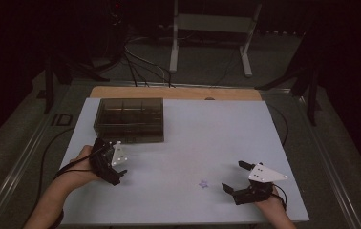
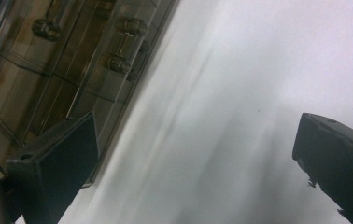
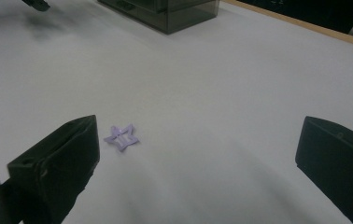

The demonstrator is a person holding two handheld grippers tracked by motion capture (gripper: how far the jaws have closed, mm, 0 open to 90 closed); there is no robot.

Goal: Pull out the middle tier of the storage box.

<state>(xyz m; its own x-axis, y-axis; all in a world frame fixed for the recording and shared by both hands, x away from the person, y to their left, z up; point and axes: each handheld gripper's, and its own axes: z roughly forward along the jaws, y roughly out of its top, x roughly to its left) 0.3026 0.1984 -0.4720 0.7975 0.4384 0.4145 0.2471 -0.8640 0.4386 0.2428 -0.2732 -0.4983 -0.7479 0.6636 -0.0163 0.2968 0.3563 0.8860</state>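
A small purple star-shaped piece (image 1: 203, 183) (image 3: 122, 137) lies flat on the white table (image 1: 193, 138), just ahead of my right gripper (image 1: 232, 175) (image 3: 198, 126) and nearer its left jaw. The jaws of that gripper stand wide apart and nothing is between them. My left gripper (image 1: 116, 157) (image 2: 193, 130) hovers near the front left corner of a dark see-through compartment box (image 1: 128, 119) (image 2: 48, 70) (image 3: 174, 11); it is open and holds nothing. Small dark items sit in some of the box's compartments.
The table's wooden far edge (image 1: 178, 92) runs behind the box. Cables (image 1: 140, 67) and a white stand (image 1: 212, 28) are on the floor beyond. A cable (image 1: 49, 148) trails off the table's left side.
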